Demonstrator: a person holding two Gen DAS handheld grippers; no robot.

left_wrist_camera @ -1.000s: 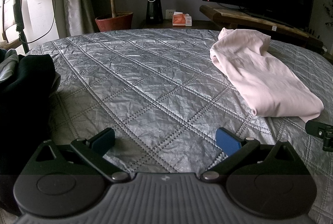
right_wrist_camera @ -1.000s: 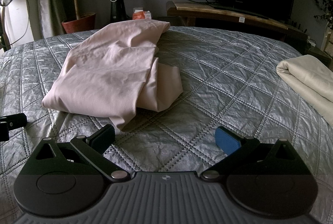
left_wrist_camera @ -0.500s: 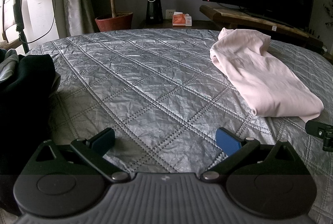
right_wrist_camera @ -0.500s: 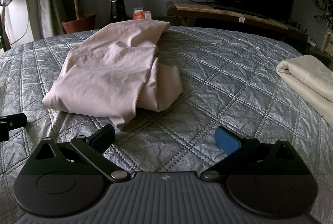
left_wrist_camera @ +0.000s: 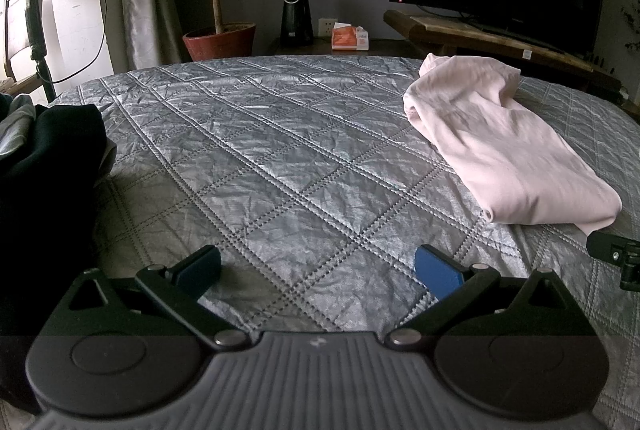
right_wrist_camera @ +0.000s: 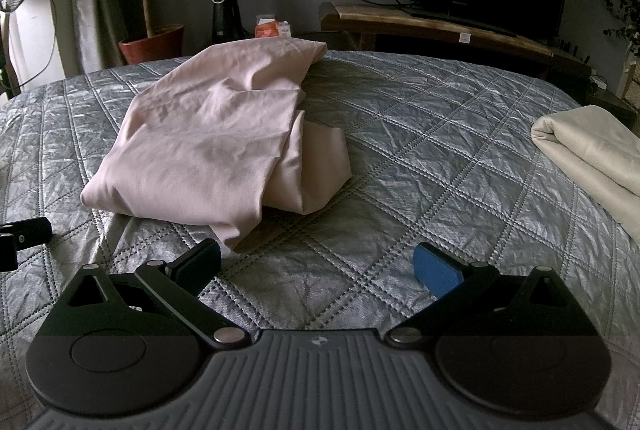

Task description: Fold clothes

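A: Where is the pink garment (right_wrist_camera: 208, 146) placed?

B: It is laid in a loose, partly folded heap on the grey quilted bed (right_wrist_camera: 420, 158), a lower flap sticking out at its right side. In the right wrist view its near corner is seen just beyond the right gripper (right_wrist_camera: 318, 266). In the left wrist view it is seen off to the right, well apart from the left gripper (left_wrist_camera: 318, 266).

A: Has anything been changed in the last second?

B: Nothing is seen to have moved. The garment is found in the same folds, and both grippers are held where they were.

A: How are the fingers set?

B: On both grippers the fingers (right_wrist_camera: 436, 270) are spread wide and nothing is held.

A: And for the task?

B: A pause is suggested; the next fold is judged not yet begun. A cream cloth (right_wrist_camera: 592, 150) is seen at the bed's right edge, dark clothes (left_wrist_camera: 44, 166) at its left.
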